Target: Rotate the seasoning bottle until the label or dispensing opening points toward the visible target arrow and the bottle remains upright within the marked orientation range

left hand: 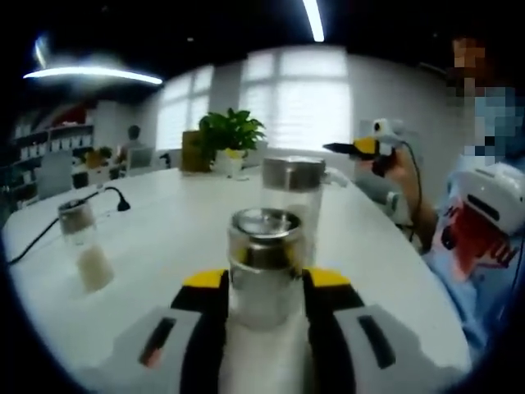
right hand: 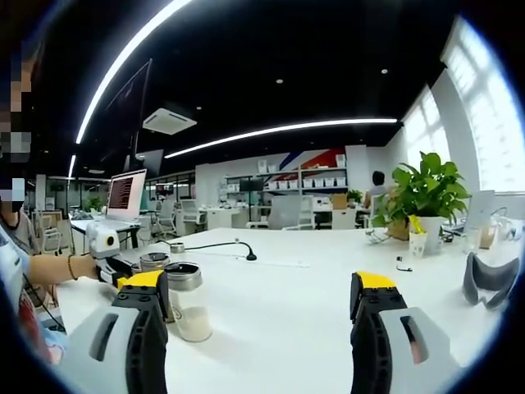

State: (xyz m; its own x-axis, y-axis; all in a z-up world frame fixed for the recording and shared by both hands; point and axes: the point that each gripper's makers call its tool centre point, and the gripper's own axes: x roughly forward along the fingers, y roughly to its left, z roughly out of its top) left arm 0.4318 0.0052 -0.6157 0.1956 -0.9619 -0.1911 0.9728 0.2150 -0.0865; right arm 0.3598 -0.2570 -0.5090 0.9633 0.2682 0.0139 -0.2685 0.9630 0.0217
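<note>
A clear glass seasoning bottle (left hand: 264,275) with a steel lid stands upright on the white table (left hand: 164,222), and my left gripper (left hand: 267,283) is shut on it, yellow-tipped jaws pressing both sides. In the right gripper view the same bottle (right hand: 187,305) holds white powder low at the left, beside a hand with the left gripper (right hand: 105,243). My right gripper (right hand: 258,283) is open above the table with nothing between its jaws. In the left gripper view the right gripper (left hand: 338,148) is raised off the table's far right side in a person's hand.
A taller steel-capped bottle (left hand: 293,193) stands right behind the held one. A third bottle (left hand: 82,246) with white powder stands at the left. A black cable (left hand: 49,230), a potted plant (left hand: 230,135) and a grey headset (right hand: 490,279) also sit on the table.
</note>
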